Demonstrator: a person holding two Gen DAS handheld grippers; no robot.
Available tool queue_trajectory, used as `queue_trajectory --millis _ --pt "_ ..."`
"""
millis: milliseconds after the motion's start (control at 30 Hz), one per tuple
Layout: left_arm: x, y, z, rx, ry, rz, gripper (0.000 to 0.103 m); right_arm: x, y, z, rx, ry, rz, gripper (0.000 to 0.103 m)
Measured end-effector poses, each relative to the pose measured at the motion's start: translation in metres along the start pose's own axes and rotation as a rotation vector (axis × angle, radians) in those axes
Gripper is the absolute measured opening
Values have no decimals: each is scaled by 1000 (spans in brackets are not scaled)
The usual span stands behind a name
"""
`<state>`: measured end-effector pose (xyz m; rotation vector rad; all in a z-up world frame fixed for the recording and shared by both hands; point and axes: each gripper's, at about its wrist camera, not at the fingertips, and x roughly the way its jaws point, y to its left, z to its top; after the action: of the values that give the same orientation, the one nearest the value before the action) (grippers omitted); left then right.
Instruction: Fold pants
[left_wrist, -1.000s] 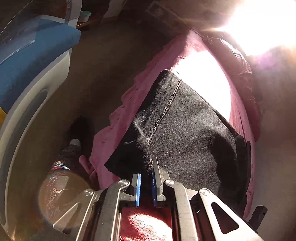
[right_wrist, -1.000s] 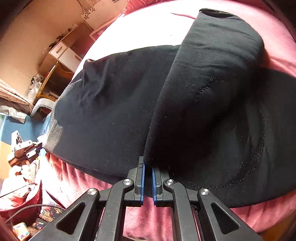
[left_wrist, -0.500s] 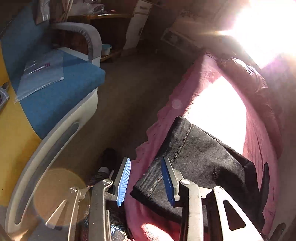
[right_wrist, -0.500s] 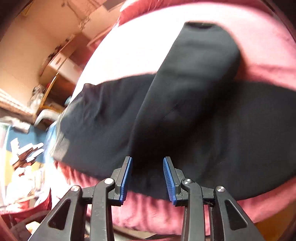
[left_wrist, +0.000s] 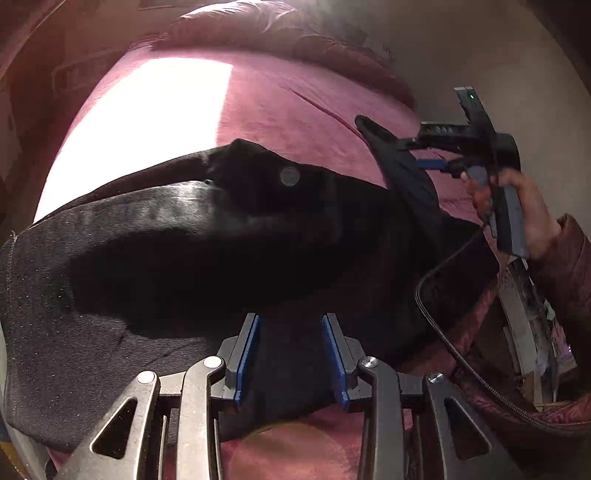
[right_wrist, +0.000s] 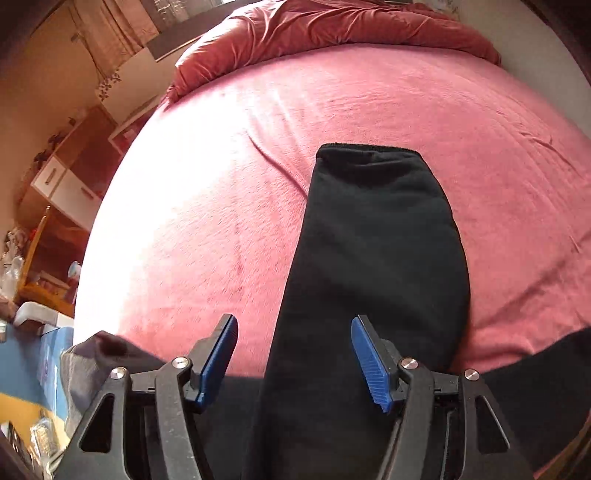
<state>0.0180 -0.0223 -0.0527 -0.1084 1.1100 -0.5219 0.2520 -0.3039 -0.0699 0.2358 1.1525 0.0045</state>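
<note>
Both grippers let go of the pants (left_wrist: 207, 280) and pulled back; a second ago each was clenched on black fabric. Left gripper (left_wrist: 290, 356) jaws have just opened, released, partly apart, cloth below but not pinched. Right gripper (right_wrist: 293, 360) jaws have just been opening, wide, hanging over the folded leg (right_wrist: 376, 251), not pressing it. Pants lie on the pink blanket (right_wrist: 229, 206), leg laid toward the pillow end. Person's hand (left_wrist: 524, 206) holds the right gripper.
</note>
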Motion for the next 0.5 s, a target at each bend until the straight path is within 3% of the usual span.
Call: queue_trajectory --millis 133,233,300,333,367,500 --pt "19 -2 -5 -3 66 -12 35 48 5 28 -4 66 -149 69" --pt "24 4 -7 -35 85 -18 35 71 6 31 -30 115 -221 69" --pt "24 8 -9 -51 86 -26 35 69 9 31 -79 86 -260 52" --pt "24 9 -9 -58 89 -28 35 66 8 32 -92 80 -267 26" --pt "25 10 -9 -63 92 -30 35 61 6 31 -95 74 -263 7" --pt "30 9 -4 -63 95 -27 35 25 -20 28 -30 -4 -166 6"
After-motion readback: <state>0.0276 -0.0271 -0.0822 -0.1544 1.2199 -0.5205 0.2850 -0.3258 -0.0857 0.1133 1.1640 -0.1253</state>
